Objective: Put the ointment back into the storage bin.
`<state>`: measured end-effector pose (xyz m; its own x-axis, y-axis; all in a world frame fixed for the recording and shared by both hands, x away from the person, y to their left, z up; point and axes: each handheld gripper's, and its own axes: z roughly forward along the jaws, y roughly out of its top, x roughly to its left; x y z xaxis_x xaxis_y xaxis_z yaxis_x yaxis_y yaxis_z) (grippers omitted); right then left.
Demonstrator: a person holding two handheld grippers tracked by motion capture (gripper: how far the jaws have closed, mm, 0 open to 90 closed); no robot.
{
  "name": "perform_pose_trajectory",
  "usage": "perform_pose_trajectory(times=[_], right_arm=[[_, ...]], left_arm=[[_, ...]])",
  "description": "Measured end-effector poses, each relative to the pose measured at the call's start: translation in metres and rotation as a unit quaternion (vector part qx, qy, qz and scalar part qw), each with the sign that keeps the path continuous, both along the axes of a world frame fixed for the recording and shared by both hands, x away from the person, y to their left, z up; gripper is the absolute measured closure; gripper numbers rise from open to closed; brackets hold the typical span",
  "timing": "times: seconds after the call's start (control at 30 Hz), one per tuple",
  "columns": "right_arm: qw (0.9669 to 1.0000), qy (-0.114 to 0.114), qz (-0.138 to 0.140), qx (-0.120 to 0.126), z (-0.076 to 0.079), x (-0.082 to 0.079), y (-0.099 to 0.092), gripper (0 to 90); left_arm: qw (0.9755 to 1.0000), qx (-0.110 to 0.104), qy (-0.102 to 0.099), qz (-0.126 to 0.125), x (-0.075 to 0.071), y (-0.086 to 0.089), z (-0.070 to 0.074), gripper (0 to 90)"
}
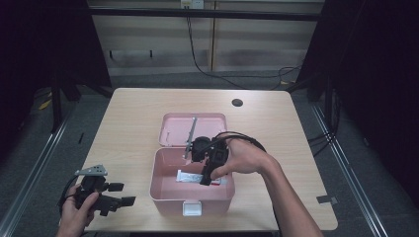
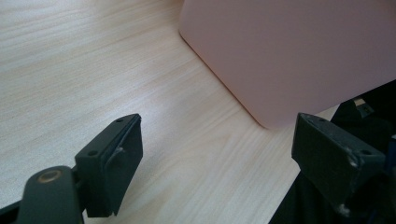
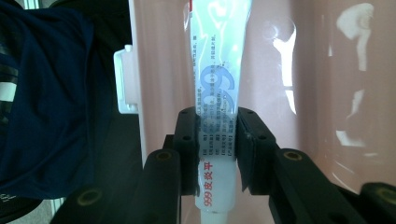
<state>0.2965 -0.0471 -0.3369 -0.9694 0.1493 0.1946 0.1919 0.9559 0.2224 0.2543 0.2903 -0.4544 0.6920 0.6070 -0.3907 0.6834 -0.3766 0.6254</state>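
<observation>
The right gripper [image 1: 206, 178] is clenched on a white tube [image 3: 218, 93] of ointment: in the right gripper view both black pads press the flat sides of the tube, near its lower end, and the tube runs straight up between them, with blue and red print on it. In the high view this gripper points down into the pink box [image 1: 163, 190], and the tube [image 1: 190, 177] lies low inside it, near the bottom, closer to the front wall than to the back one. The right hand [image 1: 244, 157] holds the gripper from above the right side of the box.

The box stands open in the middle of the table [image 1: 133, 128], a little toward the front edge. Its lid [image 1: 178, 127] is folded back and lies flat behind it, toward the far edge. A white latch [image 1: 191, 209] sits on the front wall of the box.

The left gripper [image 1: 123, 195] is released; its jaws stand wide apart with nothing between them. It rests near the front left corner of the table, held by the left hand [image 1: 79, 210], and points toward the box. In the left gripper view a rounded corner of the pink box [image 2: 289, 51] is just ahead of the jaws, apart from them.

A dark round hole [image 1: 237, 102] is in the table near the far right corner.
</observation>
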Motion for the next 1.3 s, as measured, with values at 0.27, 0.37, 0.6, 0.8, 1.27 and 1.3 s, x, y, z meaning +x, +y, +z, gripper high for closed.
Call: perform_pose_trajectory(times=[0.27, 0.37, 0.6, 0.8, 1.27, 1.3], right_arm=[[0.9997, 0.016, 0.014, -0.012, -0.017, 0.001, 0.014, 71.7], [0.9997, 0.017, 0.017, -0.008, -0.022, 0.002, 0.016, 71.8], [0.9990, 0.033, 0.024, -0.018, -0.038, 0.001, 0.023, 71.7], [0.9983, 0.042, 0.032, -0.025, -0.051, 0.000, 0.031, 71.7], [0.9971, 0.057, 0.041, -0.027, -0.070, 0.001, 0.042, 71.7], [0.9971, 0.057, 0.041, -0.027, -0.070, 0.001, 0.042, 71.7]], left_arm=[[1.0000, 0.001, 0.000, -0.001, 0.000, 0.000, 0.000, 16.5], [1.0000, 0.000, 0.001, -0.001, 0.000, 0.000, 0.000, 16.5], [1.0000, 0.000, 0.002, -0.002, 0.000, 0.000, 0.000, 16.5], [1.0000, 0.000, 0.001, -0.001, 0.000, 0.000, -0.001, 16.5], [1.0000, 0.000, 0.002, -0.002, 0.000, 0.000, -0.001, 16.5], [1.0000, 0.000, 0.002, -0.002, 0.000, 0.000, -0.001, 16.5]])
